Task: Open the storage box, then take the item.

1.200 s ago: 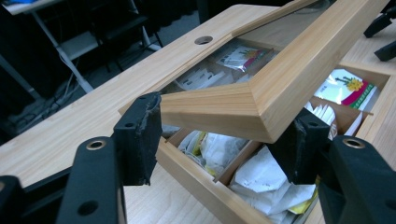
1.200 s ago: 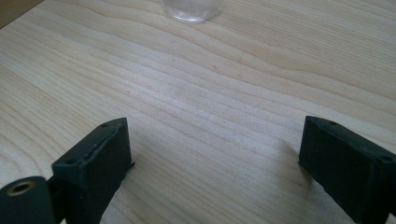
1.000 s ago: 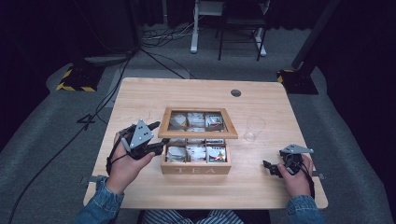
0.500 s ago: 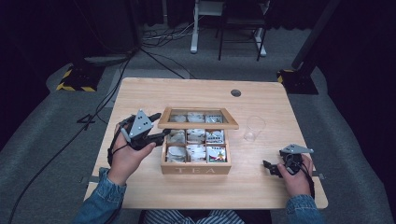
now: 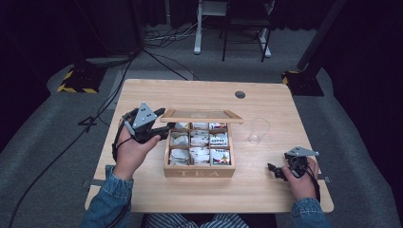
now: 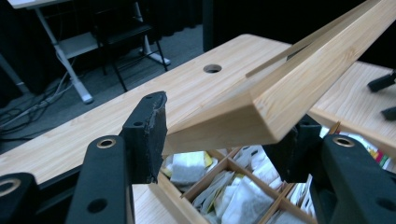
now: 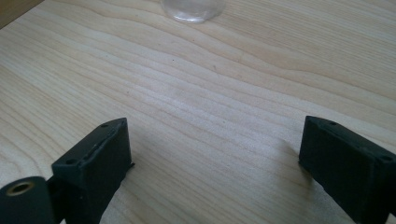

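A wooden tea box (image 5: 199,171) marked TEA stands mid-table, its compartments full of tea bags (image 5: 199,145). Its glass-paned lid (image 5: 202,115) is tilted up on the far hinge. My left gripper (image 5: 161,124) holds the lid's left front corner. In the left gripper view the lid (image 6: 280,88) sits between the two pads of the left gripper (image 6: 224,135), above the tea bags (image 6: 233,191). The jaws have just been closing on the lid. My right gripper (image 5: 274,171) rests on the table at the front right. Its jaws stand wide apart over bare wood in the right gripper view (image 7: 219,154).
A clear drinking glass (image 5: 258,130) stands right of the box, and its base (image 7: 192,9) lies ahead of the right gripper. A cable hole (image 5: 240,94) sits near the table's far edge. Dark floor, cables and a desk frame lie beyond the table.
The left gripper has risen and drawn back with the lid's corner in it, and the lid has swung further up. The right gripper has stayed where it was.
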